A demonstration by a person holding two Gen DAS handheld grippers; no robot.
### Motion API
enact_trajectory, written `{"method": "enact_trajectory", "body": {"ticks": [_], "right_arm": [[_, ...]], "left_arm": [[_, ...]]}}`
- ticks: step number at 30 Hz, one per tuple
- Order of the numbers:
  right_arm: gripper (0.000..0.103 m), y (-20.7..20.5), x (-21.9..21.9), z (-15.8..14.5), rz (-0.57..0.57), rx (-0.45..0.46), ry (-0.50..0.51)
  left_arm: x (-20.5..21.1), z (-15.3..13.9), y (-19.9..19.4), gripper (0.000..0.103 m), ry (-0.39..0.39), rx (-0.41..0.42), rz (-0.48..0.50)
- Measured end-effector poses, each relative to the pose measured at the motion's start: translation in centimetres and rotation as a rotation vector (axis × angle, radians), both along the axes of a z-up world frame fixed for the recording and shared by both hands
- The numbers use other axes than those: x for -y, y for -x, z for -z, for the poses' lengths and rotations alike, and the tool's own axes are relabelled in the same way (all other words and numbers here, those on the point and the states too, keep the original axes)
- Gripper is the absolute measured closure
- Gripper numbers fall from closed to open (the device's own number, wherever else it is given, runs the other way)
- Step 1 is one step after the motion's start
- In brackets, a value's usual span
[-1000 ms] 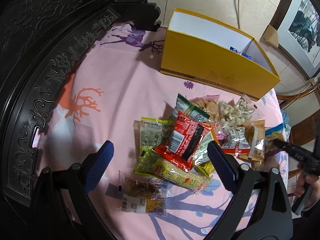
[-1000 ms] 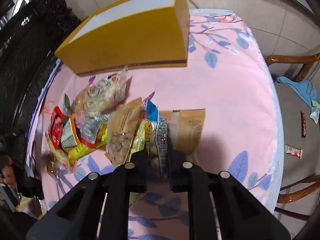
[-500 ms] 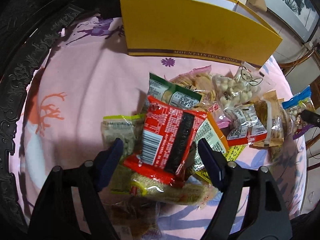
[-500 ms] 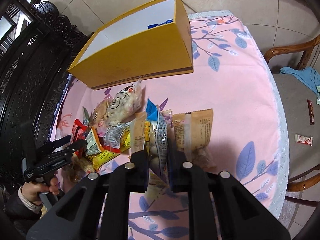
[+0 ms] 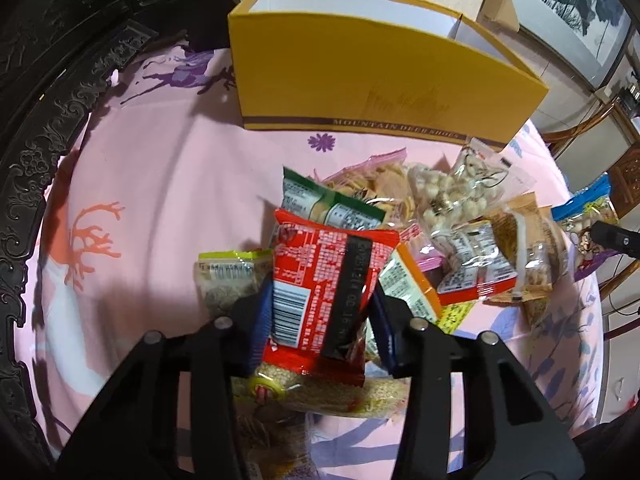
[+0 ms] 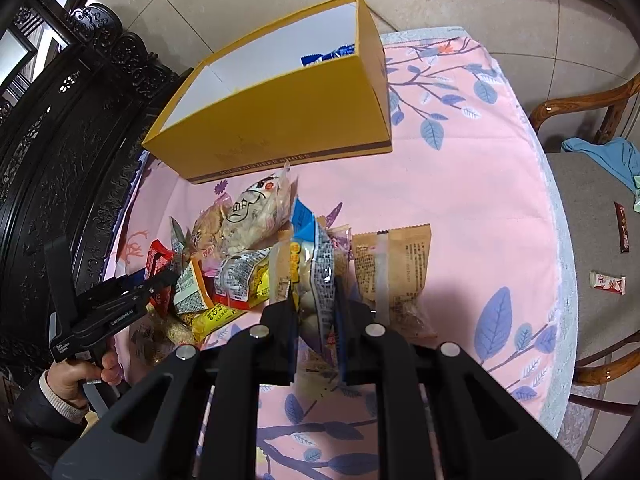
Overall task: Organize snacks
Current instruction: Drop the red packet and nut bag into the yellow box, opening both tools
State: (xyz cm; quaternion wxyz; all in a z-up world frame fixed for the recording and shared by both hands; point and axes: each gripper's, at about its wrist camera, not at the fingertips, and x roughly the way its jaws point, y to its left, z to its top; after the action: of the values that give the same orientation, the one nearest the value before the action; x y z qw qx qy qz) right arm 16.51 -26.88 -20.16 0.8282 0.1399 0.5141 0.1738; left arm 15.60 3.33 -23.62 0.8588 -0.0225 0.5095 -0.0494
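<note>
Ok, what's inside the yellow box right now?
In the right wrist view, one blue snack packet shows at the far end of the yellow box, against its white lining. The near wall hides the box floor, so anything lower down can't be seen.

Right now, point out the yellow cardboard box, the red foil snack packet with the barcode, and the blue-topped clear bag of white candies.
yellow cardboard box (image 5: 360,80), left wrist view, front wall.
red foil snack packet (image 5: 316,272), left wrist view, printed back.
blue-topped clear bag (image 6: 316,264), right wrist view, clear middle.
</note>
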Motion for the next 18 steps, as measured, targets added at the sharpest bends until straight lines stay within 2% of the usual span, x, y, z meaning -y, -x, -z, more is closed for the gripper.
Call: {"method": "enact_trajectory", "body": {"ticks": [5,10,18], "right_arm": [[0.088,0.0,-0.1,-1.1,-0.001,0.021,-0.011],[0.088,-0.2,-0.6,-3.8,-0.022,0.082,-0.033],[0.088,-3.4,-1.8,-10.1,-0.045,0.258,-0.068]], "left_arm": [[-0.3,-2.3,1.2,0.059,0.02,0.044,-0.011],[-0.7,-6.7,1.7,0.059,0.056,0.128,-0.013],[0.4,-15.0,-2.5,0.059,0.135,0.316,0.012]]}}
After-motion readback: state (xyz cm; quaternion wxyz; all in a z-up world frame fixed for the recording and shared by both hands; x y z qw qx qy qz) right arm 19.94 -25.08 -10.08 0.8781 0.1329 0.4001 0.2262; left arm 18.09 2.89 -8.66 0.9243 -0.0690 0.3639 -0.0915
